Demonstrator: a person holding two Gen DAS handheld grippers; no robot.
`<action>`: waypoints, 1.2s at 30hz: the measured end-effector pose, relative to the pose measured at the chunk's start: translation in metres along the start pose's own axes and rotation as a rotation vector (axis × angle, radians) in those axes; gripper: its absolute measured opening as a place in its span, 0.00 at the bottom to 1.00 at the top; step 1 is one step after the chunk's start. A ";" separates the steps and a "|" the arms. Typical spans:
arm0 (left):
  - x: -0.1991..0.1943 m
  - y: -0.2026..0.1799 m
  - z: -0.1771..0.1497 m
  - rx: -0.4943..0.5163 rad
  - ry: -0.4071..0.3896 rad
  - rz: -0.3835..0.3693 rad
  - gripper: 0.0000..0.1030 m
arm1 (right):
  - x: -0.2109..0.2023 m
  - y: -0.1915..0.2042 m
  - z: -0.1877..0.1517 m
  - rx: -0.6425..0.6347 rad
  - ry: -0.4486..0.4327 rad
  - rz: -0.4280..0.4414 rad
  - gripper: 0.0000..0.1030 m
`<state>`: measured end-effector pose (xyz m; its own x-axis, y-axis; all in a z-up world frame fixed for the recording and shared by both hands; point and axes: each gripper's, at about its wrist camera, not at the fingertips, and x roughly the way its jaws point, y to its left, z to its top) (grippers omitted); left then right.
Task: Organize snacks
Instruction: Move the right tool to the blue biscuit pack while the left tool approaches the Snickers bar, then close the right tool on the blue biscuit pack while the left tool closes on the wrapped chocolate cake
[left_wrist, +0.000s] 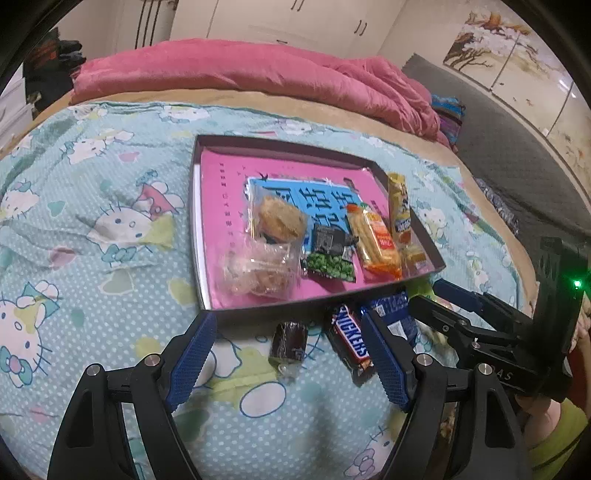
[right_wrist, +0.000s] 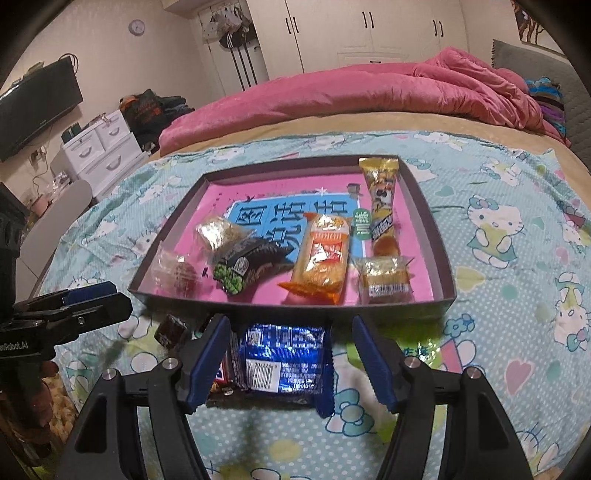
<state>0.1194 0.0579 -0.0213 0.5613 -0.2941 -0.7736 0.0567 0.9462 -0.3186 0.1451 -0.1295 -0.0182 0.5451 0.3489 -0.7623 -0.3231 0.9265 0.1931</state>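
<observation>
Bedroom scene, cartoon-cat bedspread (left_wrist: 92, 229) spread flat, and on it a shallow tray (right_wrist: 424, 206) already lined with wrapped snacks. Left gripper (left_wrist: 288, 350) hangs wide open over a small dark candy (left_wrist: 288, 341), gripping nothing. Right gripper (right_wrist: 288, 363) is spread either side of a blue packet (right_wrist: 284, 358), pads not touching it. Snickers bar (left_wrist: 351, 341) lies just beside, in front of the tray.
</observation>
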 end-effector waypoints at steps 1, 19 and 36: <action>0.002 0.000 -0.001 0.001 0.009 -0.001 0.79 | 0.001 0.000 0.000 0.000 0.006 0.001 0.66; 0.036 -0.007 -0.019 0.061 0.120 0.080 0.79 | 0.024 0.001 -0.018 -0.023 0.083 -0.018 0.66; 0.051 -0.011 -0.019 0.067 0.137 0.113 0.79 | 0.044 0.012 -0.026 -0.092 0.117 -0.052 0.66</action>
<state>0.1315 0.0296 -0.0678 0.4502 -0.1963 -0.8711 0.0571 0.9799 -0.1913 0.1455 -0.1062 -0.0655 0.4706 0.2774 -0.8376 -0.3697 0.9239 0.0983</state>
